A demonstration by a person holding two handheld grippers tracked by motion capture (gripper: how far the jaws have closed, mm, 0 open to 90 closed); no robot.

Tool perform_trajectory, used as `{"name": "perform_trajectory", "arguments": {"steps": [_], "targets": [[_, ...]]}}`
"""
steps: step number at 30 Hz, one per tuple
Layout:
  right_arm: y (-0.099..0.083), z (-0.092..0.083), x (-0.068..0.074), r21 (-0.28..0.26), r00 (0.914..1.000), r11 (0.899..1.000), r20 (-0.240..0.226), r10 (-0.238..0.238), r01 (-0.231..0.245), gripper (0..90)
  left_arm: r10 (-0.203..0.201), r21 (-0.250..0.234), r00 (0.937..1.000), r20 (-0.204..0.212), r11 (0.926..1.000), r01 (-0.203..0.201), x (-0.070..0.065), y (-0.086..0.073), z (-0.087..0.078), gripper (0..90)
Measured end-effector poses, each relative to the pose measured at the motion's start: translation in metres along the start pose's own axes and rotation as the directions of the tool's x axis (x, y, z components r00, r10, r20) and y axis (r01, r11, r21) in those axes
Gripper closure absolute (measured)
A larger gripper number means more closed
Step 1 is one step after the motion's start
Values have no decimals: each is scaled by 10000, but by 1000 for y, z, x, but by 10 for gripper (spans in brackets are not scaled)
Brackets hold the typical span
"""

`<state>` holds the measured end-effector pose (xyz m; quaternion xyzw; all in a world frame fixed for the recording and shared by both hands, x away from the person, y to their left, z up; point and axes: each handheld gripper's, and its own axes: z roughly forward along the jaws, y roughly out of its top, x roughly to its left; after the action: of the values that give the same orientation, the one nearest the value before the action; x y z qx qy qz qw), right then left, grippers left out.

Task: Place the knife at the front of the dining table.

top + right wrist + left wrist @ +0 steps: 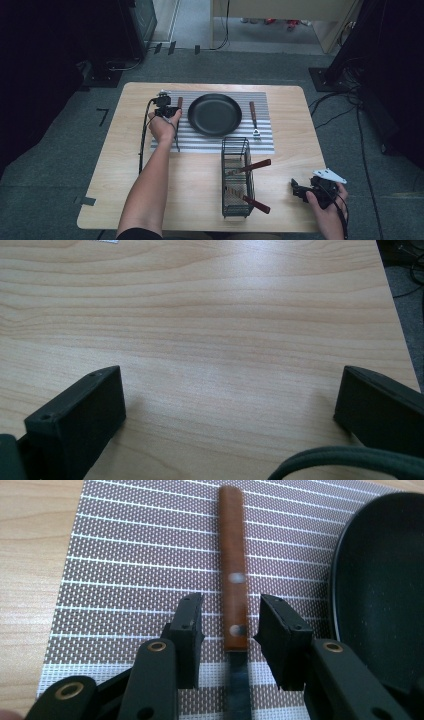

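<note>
The wooden table [280, 105] carries a striped placemat [130, 555], laid as a place setting: a black frying pan [214, 114] sits just to the right of the left gripper [227, 622], a fork [254, 120] lies beyond the pan, and a wire basket [236, 176] of wooden-handled utensils stands nearer the person. The left gripper's jaws are parted, straddling the brown handle of a knife [234, 580] that lies flat on the mat (neither pad touching it, I'd say). The right gripper [306, 191] rests released over bare wood, probably just waiting.
</note>
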<state>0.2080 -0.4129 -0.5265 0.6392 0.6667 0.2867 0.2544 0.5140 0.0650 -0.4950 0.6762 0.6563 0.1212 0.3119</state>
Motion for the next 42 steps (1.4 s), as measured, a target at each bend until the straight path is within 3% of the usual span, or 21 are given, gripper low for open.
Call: {"name": "perform_trajectory", "arguments": {"steps": [7, 15, 22, 31, 37, 39, 42], "targets": [[0, 0, 0, -1, 10000, 10000, 2, 2, -2, 0, 360, -1, 9983, -466, 9994, -360, -3, -2, 0, 770], [0, 0, 0, 0, 10000, 10000, 3, 3, -3, 0, -801, -148, 9963, -325, 9967, 796, 8, -4, -4, 781], [0, 0, 0, -1, 10000, 10000, 2, 2, -2, 0, -735, -247, 9966, -381, 9971, 726, 7, -5, -4, 779], [0, 0, 0, -15, 10000, 10000, 6, -10, 10, 0, -669, -513, 9974, 267, 9964, 682, 14, -5, -12, 591], [0, 0, 0, -17, 10000, 10000, 6, -8, 8, 0, -676, -1251, 9943, 820, 9891, 775, 21, -6, -39, 431], [0, 0, 0, -15, 10000, 10000, 7, -4, 4, 0, -747, -1477, 9935, 856, 9852, 867, 25, -8, -49, 425], [0, 0, 0, -15, 10000, 10000, 7, 16, -16, 0, -787, -1663, 9893, 1230, 9811, 987, 32, -13, -63, 366]]}}
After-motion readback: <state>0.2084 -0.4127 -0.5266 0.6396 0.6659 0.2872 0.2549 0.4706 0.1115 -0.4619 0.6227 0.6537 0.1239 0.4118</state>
